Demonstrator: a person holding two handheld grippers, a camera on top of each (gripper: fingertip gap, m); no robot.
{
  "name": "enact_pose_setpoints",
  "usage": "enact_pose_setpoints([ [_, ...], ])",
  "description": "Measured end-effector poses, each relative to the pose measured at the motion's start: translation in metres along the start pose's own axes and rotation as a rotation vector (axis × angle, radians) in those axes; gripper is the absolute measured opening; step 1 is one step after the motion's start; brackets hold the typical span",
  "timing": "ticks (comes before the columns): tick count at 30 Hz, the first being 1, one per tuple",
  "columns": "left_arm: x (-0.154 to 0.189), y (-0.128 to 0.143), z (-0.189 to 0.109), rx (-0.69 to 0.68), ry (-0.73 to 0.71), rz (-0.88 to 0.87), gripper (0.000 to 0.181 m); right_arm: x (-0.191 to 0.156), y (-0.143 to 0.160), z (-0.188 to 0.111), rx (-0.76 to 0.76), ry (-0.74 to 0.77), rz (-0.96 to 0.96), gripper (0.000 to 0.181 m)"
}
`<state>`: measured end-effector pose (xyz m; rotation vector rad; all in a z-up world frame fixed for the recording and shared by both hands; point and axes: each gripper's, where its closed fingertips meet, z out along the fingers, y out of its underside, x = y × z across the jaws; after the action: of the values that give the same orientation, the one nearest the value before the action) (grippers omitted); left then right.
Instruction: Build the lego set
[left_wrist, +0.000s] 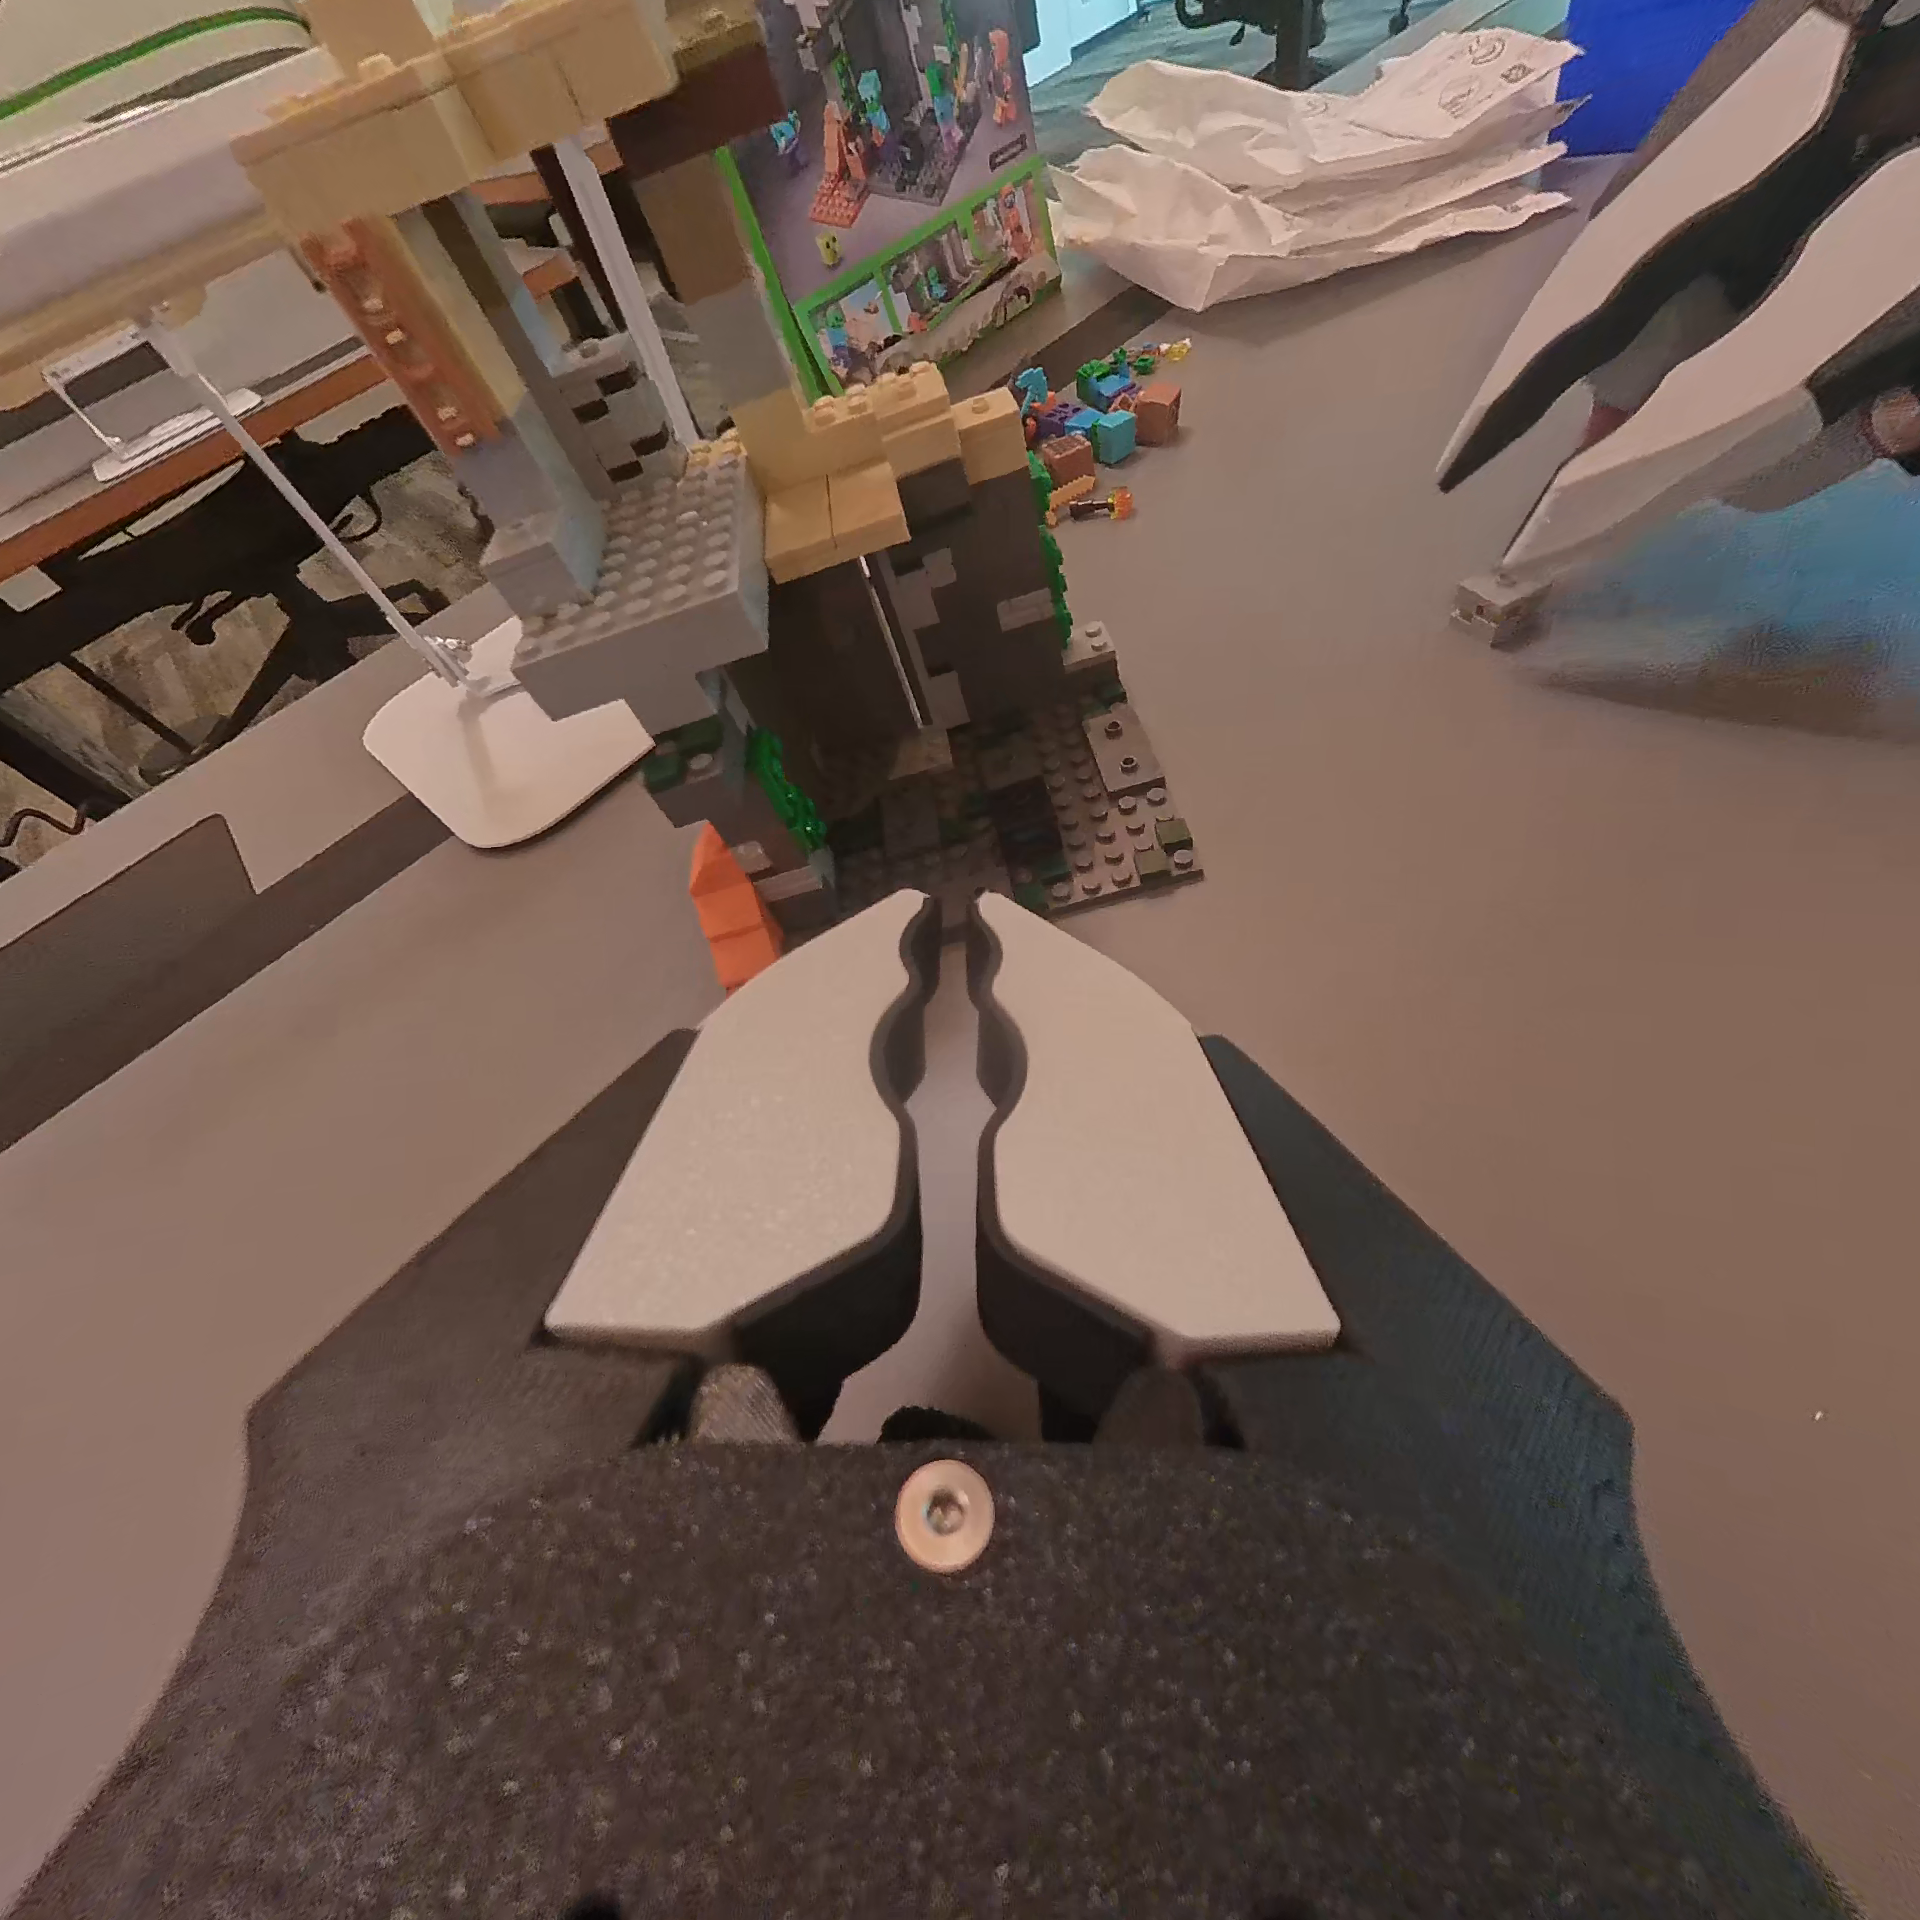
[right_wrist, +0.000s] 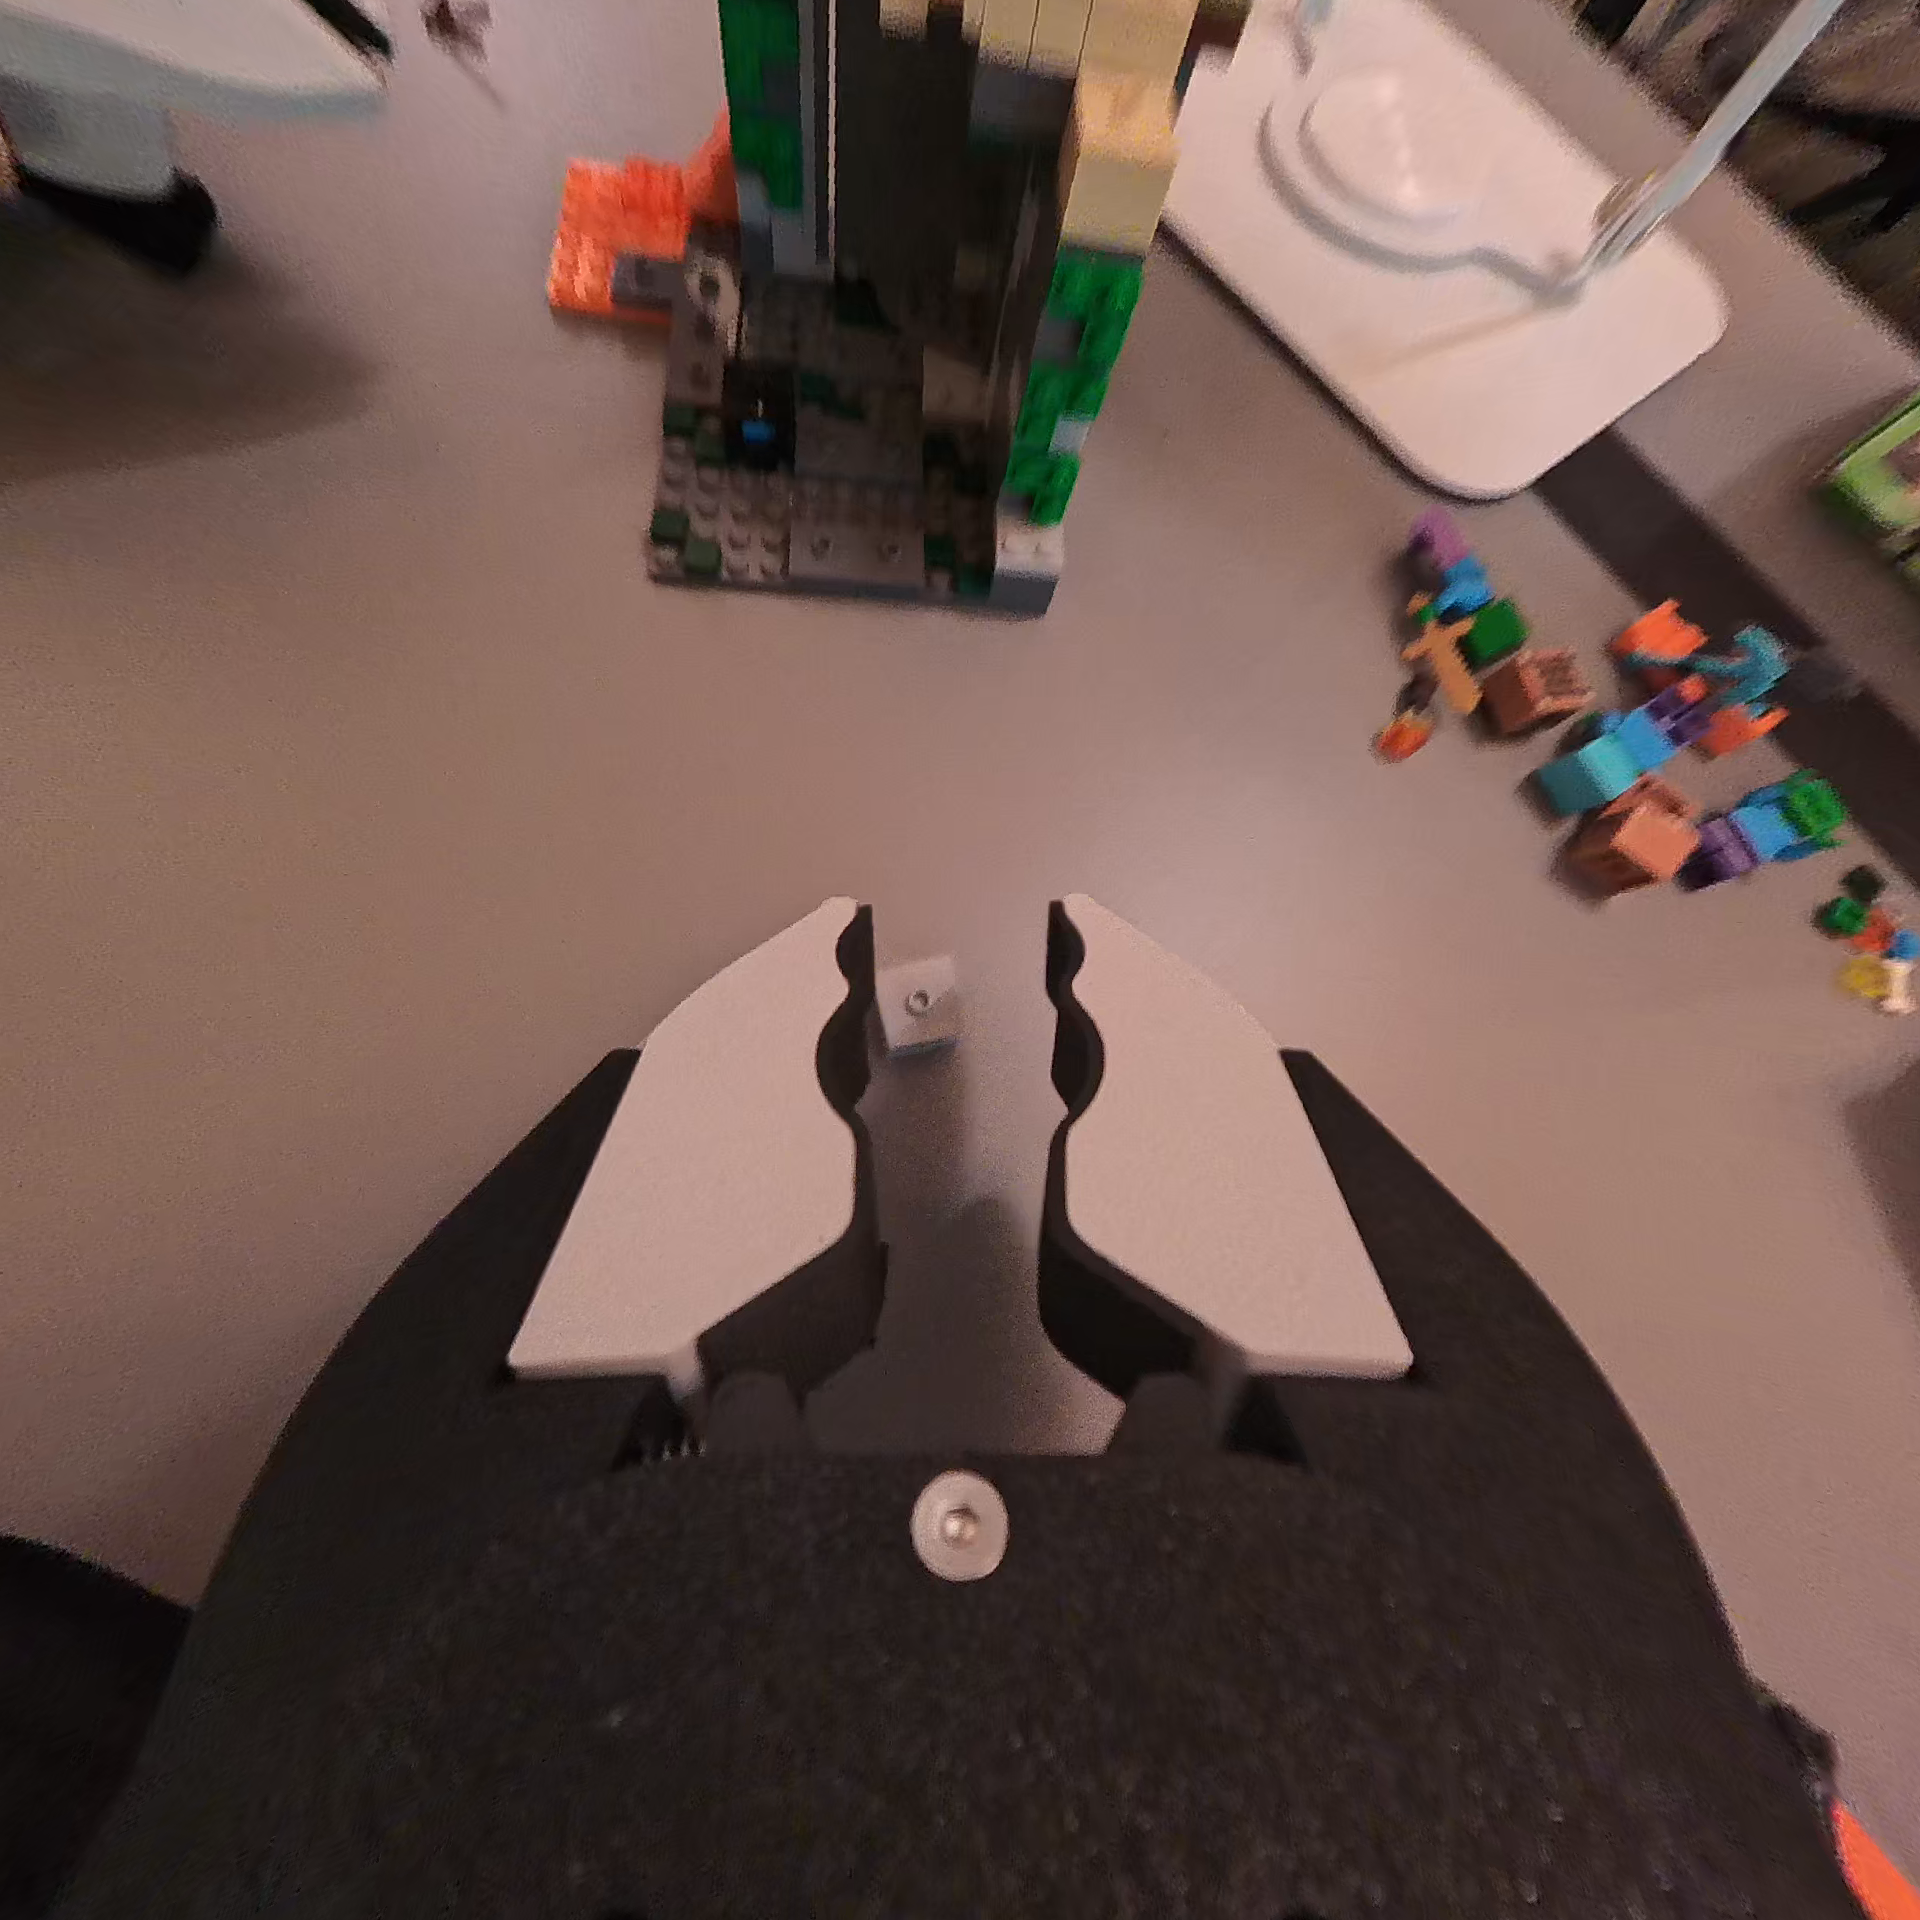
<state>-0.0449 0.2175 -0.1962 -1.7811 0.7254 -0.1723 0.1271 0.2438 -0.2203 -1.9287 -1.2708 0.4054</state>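
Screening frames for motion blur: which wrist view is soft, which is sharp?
Right wrist view: smeared throughout, the lego build and loose pieces streaked; the small grey brick between the open right gripper fingers is soft. Left wrist view: mostly sharp on the left gripper and build; only the other gripper at the upper right blurs.

White stand base (left_wrist: 509, 753) on grey table (left_wrist: 1455, 1039), crumpled white paper bags (left_wrist: 1299, 177), office chair (left_wrist: 1299, 31) behind

Soft, even indoor light; the left wrist view is sharp, the right is motion-blurred and dimmer, both bowed at the edges by wide-angle lenses.
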Motion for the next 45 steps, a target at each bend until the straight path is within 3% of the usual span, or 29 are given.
enact_pose_setpoints([
  [9,-0.013,-0.010,-0.005,0.063,-0.050,-0.054,0.002,0.010,-0.068,-0.032,0.285,0.086,-0.053,0.031],
  [15,-0.016,-0.010,-0.005,0.074,-0.053,-0.077,0.001,0.015,-0.168,-0.046,0.401,0.152,-0.245,0.019],
  [20,-0.011,-0.010,-0.002,0.070,-0.038,-0.060,0.001,0.011,-0.266,-0.012,0.374,0.150,-0.434,0.015],
  [26,-0.007,-0.010,-0.001,0.068,-0.027,-0.035,0.001,0.030,-0.347,0.071,0.251,0.298,-0.696,0.015],
  [31,-0.006,-0.008,0.001,0.063,-0.025,-0.025,0.001,0.049,-0.357,0.154,0.061,0.435,-0.943,0.032],
  [34,-0.009,-0.007,0.001,0.063,-0.030,-0.035,0.001,0.050,-0.355,0.183,0.014,0.514,-1.095,0.033],
  [38,-0.012,-0.005,0.001,0.062,-0.033,-0.053,0.001,0.051,-0.357,0.199,-0.020,0.600,-1.224,0.031],
  [45,-0.012,-0.005,0.002,0.060,-0.031,-0.052,0.001,0.063,-0.361,0.199,-0.055,0.647,-1.191,0.020],
])
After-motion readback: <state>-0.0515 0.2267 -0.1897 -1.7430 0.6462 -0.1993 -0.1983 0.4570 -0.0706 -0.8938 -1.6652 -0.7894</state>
